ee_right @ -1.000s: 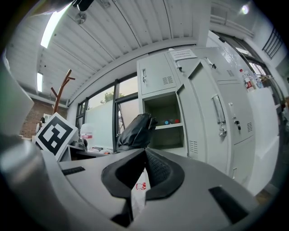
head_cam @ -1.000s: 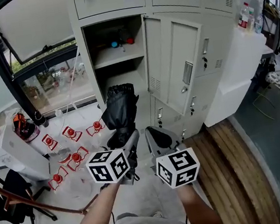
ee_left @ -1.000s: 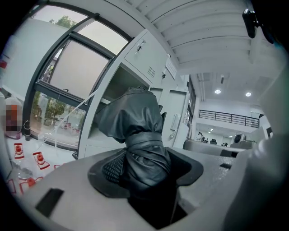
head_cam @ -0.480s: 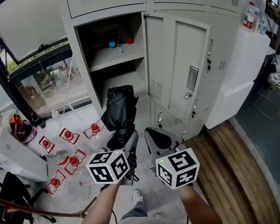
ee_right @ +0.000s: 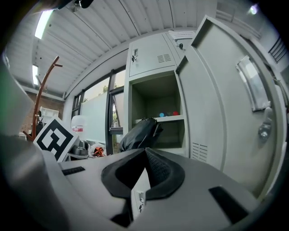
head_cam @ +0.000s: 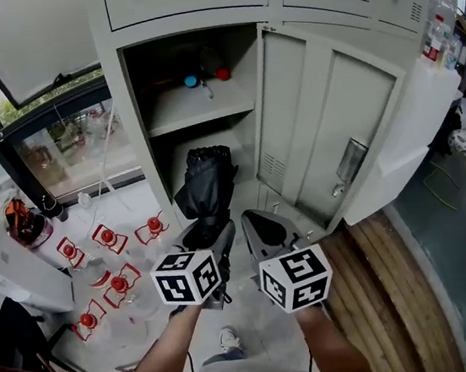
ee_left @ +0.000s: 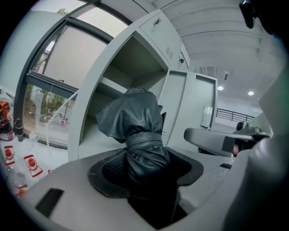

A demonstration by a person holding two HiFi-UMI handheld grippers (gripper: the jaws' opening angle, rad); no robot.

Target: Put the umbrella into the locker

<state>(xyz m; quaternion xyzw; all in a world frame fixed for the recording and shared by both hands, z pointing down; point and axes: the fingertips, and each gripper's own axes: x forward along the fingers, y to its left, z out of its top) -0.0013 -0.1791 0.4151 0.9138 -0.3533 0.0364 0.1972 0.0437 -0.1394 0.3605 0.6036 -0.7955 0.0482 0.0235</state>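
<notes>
The black folded umbrella (head_cam: 205,189) stands upright with my left gripper (head_cam: 208,228) shut on its lower part; in the left gripper view the umbrella (ee_left: 135,131) fills the space between the dark pads (ee_left: 106,169). It is held just in front of the open locker (head_cam: 138,100), below its inner shelf (head_cam: 197,109). The locker door (head_cam: 329,143) is swung out to the right. My right gripper (head_cam: 260,230) is beside the left one, its pads (ee_right: 156,169) meeting at the tips with nothing in them. In the right gripper view the umbrella (ee_right: 140,134) shows to the left of the doorway.
Small blue (head_cam: 191,81) and red (head_cam: 222,74) objects lie on the locker shelf. Several red-capped items (head_cam: 108,238) sit on the floor at left, near a white box (head_cam: 14,269) and a black chair (head_cam: 13,325). Wooden planks (head_cam: 372,273) lie at right.
Both grippers and the umbrella have moved closer to the open locker, which now looms larger. The grip on the umbrella is unchanged.
</notes>
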